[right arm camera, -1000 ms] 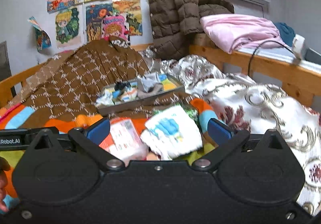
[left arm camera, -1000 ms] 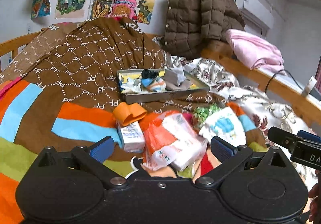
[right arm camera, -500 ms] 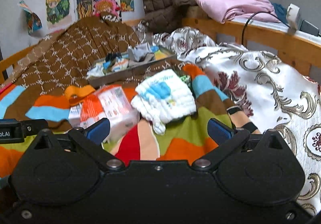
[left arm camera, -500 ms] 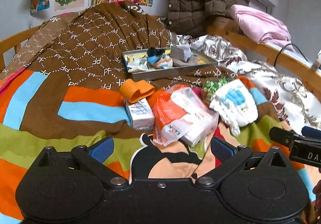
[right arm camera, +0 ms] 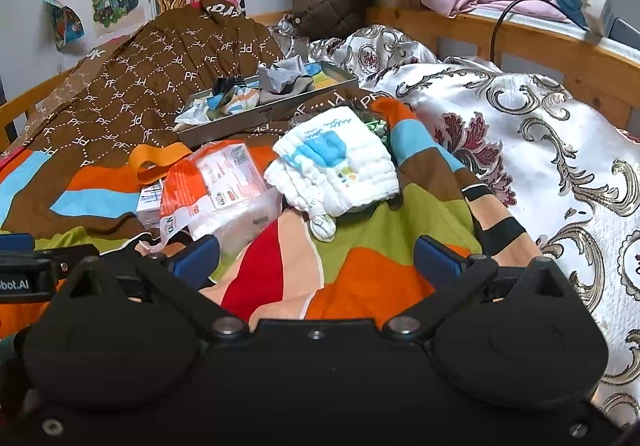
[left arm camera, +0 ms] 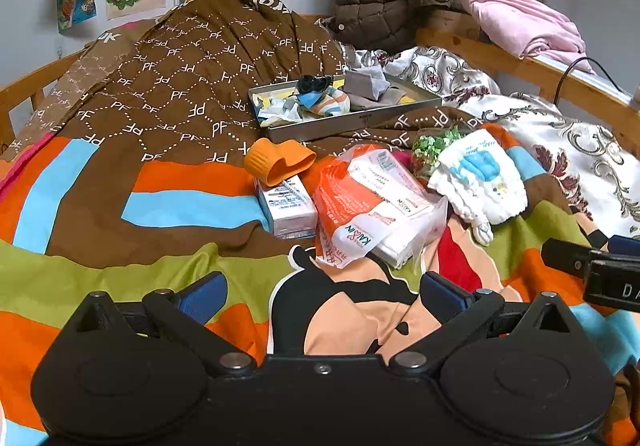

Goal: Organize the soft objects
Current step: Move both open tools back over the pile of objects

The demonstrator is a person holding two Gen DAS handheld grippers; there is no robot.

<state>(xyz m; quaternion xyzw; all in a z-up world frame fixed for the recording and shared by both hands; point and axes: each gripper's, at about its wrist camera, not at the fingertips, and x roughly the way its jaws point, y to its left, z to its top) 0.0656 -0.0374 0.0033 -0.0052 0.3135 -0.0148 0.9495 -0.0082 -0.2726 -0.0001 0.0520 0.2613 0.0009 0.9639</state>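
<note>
Socks are already lying in the metal tray (left arm camera: 356,118) toward the bed's head, while the white cloth (right arm camera: 336,174) and tissue pack (left arm camera: 372,206) are waiting mid-bed, both tools (left arm camera: 320,292) (right arm camera: 314,256) gaping wide, holding nothing.

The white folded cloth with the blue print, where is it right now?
The white cloth lies on the striped blanket, middle of the right wrist view, right of the orange tissue pack and just in front of the metal tray.

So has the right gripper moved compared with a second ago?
Yes. The right gripper has pulled back from the folded white cloth with blue print, which sat between its fingers and now lies well ahead, apart.
</note>
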